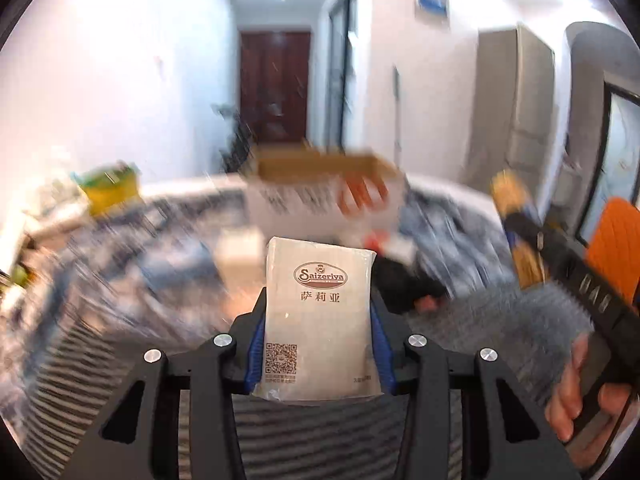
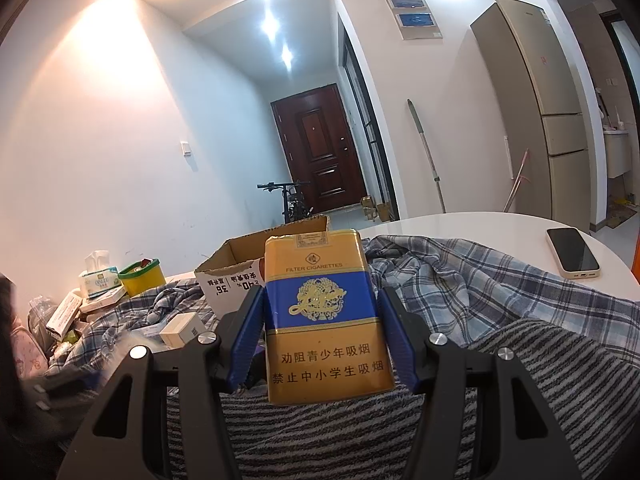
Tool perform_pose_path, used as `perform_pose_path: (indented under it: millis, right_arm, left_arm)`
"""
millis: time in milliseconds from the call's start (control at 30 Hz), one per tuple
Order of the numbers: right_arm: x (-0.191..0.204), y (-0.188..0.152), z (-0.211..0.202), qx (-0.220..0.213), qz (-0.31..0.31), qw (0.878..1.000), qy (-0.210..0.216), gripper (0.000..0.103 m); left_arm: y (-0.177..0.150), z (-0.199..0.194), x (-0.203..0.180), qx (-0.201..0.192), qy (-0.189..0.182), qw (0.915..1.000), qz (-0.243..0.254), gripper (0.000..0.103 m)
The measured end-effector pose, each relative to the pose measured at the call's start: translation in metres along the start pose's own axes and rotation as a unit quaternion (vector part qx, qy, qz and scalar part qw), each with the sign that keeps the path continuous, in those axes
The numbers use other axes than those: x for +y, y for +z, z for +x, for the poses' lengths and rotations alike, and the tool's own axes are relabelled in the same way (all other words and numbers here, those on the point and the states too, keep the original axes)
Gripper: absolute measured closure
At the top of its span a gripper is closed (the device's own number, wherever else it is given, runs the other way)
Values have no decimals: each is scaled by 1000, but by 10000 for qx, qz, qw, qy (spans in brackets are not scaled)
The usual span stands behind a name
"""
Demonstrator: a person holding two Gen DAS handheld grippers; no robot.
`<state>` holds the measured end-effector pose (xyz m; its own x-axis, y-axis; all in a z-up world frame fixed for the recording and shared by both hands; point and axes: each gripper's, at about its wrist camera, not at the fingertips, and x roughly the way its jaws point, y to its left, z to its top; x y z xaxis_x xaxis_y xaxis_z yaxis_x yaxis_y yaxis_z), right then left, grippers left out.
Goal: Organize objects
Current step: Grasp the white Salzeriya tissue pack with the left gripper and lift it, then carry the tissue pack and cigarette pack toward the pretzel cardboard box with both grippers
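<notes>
Progress looks early to middling — both claws carry something, yet nothing visible has reached the cardboard box (image 2: 256, 264) at the far middle of the desk (image 2: 500, 232), which I judge to be the likely destination. The left claw (image 1: 318, 336) is clamped on a pale Saizeriya napkin pack (image 1: 318, 312), its blue pads pressed to both long sides, the pack upright and lifted above the striped cloth (image 1: 320, 432). The right claw (image 2: 320, 336) grips a gold-and-blue cigarette pack (image 2: 324, 320) the same way, upright, near the box. The person's right hand (image 1: 580, 392) shows at the right edge of the left view, wrapped round its claw handle.

Plenty remains: small boxes, a tissue pack (image 2: 98, 280) and a yellow tub (image 2: 142, 276) crowd the far left, and a white carton (image 2: 182, 330) lies on the plaid shirt (image 2: 460, 280).

White and round, the desk is half buried in plaid and striped fabric; a phone (image 2: 572, 254) rests on its bare right part. Beyond — white walls, a dark wooden door (image 2: 320, 144) down a hallway, a bicycle beside it, and a tall fridge (image 2: 552, 112) at right.
</notes>
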<state>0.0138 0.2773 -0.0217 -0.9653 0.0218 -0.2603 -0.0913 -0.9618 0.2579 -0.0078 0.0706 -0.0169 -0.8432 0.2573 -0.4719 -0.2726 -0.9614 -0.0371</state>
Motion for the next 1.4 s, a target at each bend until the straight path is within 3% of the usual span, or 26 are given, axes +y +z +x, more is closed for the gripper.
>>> perform_pose_path:
  millis: [133, 300, 433, 567, 767, 1400]
  right_arm:
    - [0, 0, 0, -1, -6, 10000, -6, 46]
    - [0, 0, 0, -3, -17, 10000, -21, 46]
    - [1, 0, 1, 16, -50, 10000, -53, 46]
    - [1, 0, 0, 6, -64, 9999, -82, 46]
    - [3, 0, 1, 28, -80, 9999, -115, 46]
    - [3, 0, 1, 21, -78, 9999, -125, 46]
  left_arm:
    - [11, -24, 22, -737, 213, 9967, -268, 57]
    - [6, -47, 43, -1625, 717, 9830, -467, 57]
    - [4, -54, 50, -1830, 607, 9796, -570, 57]
    - [2, -62, 41, -2072, 693, 9754, -279, 57]
    - [-4, -69, 19, -2324, 906, 9683, 138, 57]
    - [-6, -67, 25, -2240, 908, 9703, -38, 57]
